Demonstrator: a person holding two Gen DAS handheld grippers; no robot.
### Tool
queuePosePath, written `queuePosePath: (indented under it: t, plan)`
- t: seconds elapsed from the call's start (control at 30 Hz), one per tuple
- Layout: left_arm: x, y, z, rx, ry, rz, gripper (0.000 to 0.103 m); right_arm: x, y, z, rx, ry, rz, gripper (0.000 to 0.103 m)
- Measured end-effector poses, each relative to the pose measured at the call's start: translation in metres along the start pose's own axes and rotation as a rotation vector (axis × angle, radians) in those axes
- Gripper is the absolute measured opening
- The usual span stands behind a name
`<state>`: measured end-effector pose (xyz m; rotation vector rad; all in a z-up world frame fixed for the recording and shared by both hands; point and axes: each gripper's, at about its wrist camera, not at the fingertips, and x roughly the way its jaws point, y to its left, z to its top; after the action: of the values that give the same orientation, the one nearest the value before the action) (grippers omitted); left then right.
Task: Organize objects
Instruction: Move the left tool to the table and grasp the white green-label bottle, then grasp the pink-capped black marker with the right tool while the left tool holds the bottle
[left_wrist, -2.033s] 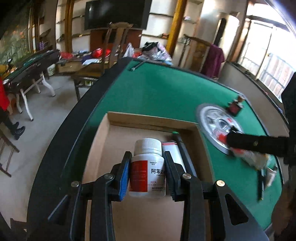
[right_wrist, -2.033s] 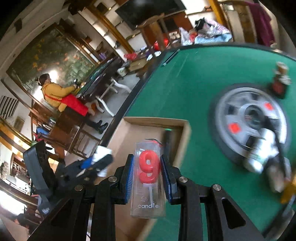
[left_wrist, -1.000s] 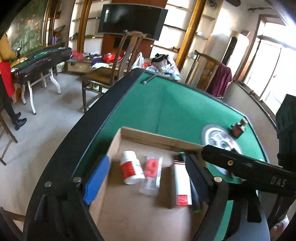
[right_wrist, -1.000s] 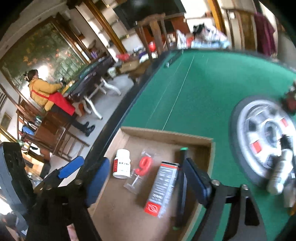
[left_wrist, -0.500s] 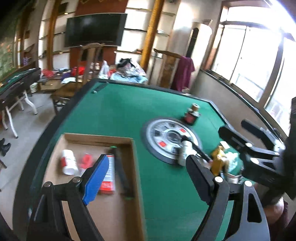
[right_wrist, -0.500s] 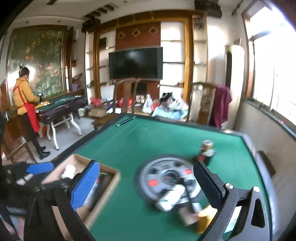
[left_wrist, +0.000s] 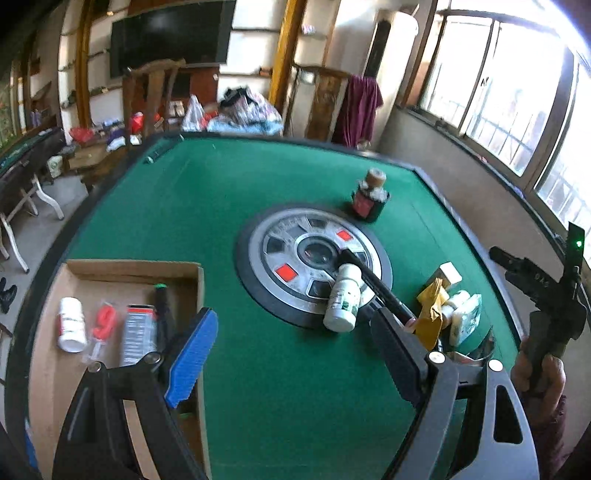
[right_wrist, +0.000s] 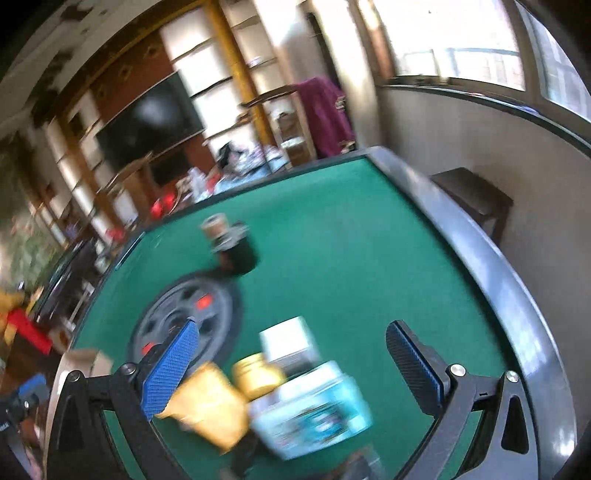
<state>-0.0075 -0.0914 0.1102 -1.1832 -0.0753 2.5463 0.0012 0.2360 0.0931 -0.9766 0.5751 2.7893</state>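
My left gripper (left_wrist: 291, 350) is open and empty above the green table. At lower left a cardboard box (left_wrist: 125, 267) holds a white pill bottle (left_wrist: 70, 325), a red "9" candle pack (left_wrist: 101, 328), a grey-red carton (left_wrist: 136, 332) and a black pen (left_wrist: 162, 314). A white bottle (left_wrist: 343, 299) and a black pen (left_wrist: 376, 284) lie on the round centre dial (left_wrist: 288, 236). My right gripper (right_wrist: 291, 369) is open and empty over a blurred pile: a yellow packet (right_wrist: 210, 406), a gold-lidded jar (right_wrist: 258, 374), a teal pack (right_wrist: 314, 406) and a white box (right_wrist: 286, 339). The pile also shows in the left wrist view (left_wrist: 447, 310).
A dark jar with a cork lid (left_wrist: 369, 197) stands beyond the dial, also in the right wrist view (right_wrist: 231, 242). The table has a raised dark rim (right_wrist: 498, 280). The right-hand gripper's body (left_wrist: 546, 291) shows at the far right. Chairs and clutter stand behind the table.
Both grippers let go of the pill bottle and the candle pack in the box and opened. Both then swung right, away from the box; the right one now hangs over the pile.
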Motion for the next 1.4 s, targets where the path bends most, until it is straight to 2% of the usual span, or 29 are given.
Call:
queuePosePath:
  t: [0.13, 0.23, 0.33, 0.47, 0.57, 0.6, 0.63, 0.7, 0.8, 0.9, 1.03, 1.1, 1.2, 1.3, 1.37, 1.4]
  plan:
    - [0.036, -0.014, 0.007, 0.03, 0.03, -0.009, 0.084, 0.017, -0.032, -0.003, 0.104, 0.051, 0.018, 0.103]
    - [0.069, -0.03, 0.01, 0.07, 0.045, -0.03, 0.084, 0.023, -0.04, -0.005, 0.148, 0.08, 0.036, 0.103]
    - [0.103, -0.048, 0.008, 0.159, 0.072, 0.018, 0.084, 0.022, -0.038, -0.005, 0.13, 0.077, 0.038, 0.103]
    - [0.132, -0.061, 0.003, 0.218, 0.115, 0.031, 0.084, 0.019, -0.033, -0.006, 0.097, 0.059, 0.033, 0.103]
    - [0.143, -0.063, 0.003, 0.212, 0.133, 0.013, 0.071, 0.02, -0.029, -0.007, 0.081, 0.059, 0.045, 0.103]
    - [0.145, -0.062, 0.003, 0.2, 0.136, -0.001, 0.061, 0.02, -0.026, -0.008, 0.071, 0.061, 0.046, 0.103]
    - [0.146, -0.061, 0.004, 0.187, 0.141, -0.01, 0.039, 0.021, -0.024, -0.008, 0.062, 0.061, 0.047, 0.103]
    - [0.15, -0.06, 0.003, 0.181, 0.159, -0.006, 0.033, 0.023, -0.019, -0.01, 0.04, 0.065, 0.046, 0.103]
    - [0.146, -0.059, 0.0, 0.182, 0.157, -0.012, 0.033, 0.025, -0.012, -0.014, 0.007, 0.068, 0.046, 0.103]
    - [0.13, -0.05, -0.002, 0.136, 0.14, -0.026, 0.033, 0.024, -0.003, -0.018, -0.033, 0.063, 0.064, 0.103]
    - [0.09, -0.03, -0.007, 0.057, 0.115, -0.075, 0.033, 0.022, 0.02, -0.02, -0.107, 0.075, 0.06, 0.103]
    - [0.07, -0.021, -0.01, 0.031, 0.105, -0.104, 0.033, 0.017, 0.037, -0.015, -0.128, 0.085, 0.119, 0.103]
    - [0.037, -0.007, -0.02, 0.012, 0.066, -0.135, 0.033, 0.025, 0.083, -0.005, -0.237, 0.159, 0.148, 0.103]
    - [0.015, 0.003, -0.03, 0.012, 0.03, -0.137, 0.033, 0.053, 0.135, -0.002, -0.372, 0.276, 0.123, 0.102]
    - [0.004, 0.014, -0.037, 0.005, 0.009, -0.133, 0.033, 0.078, 0.162, -0.009, -0.458, 0.332, 0.062, 0.095]
    - [-0.001, 0.021, -0.04, -0.004, 0.002, -0.138, 0.033, 0.09, 0.169, -0.014, -0.484, 0.359, 0.031, 0.085]
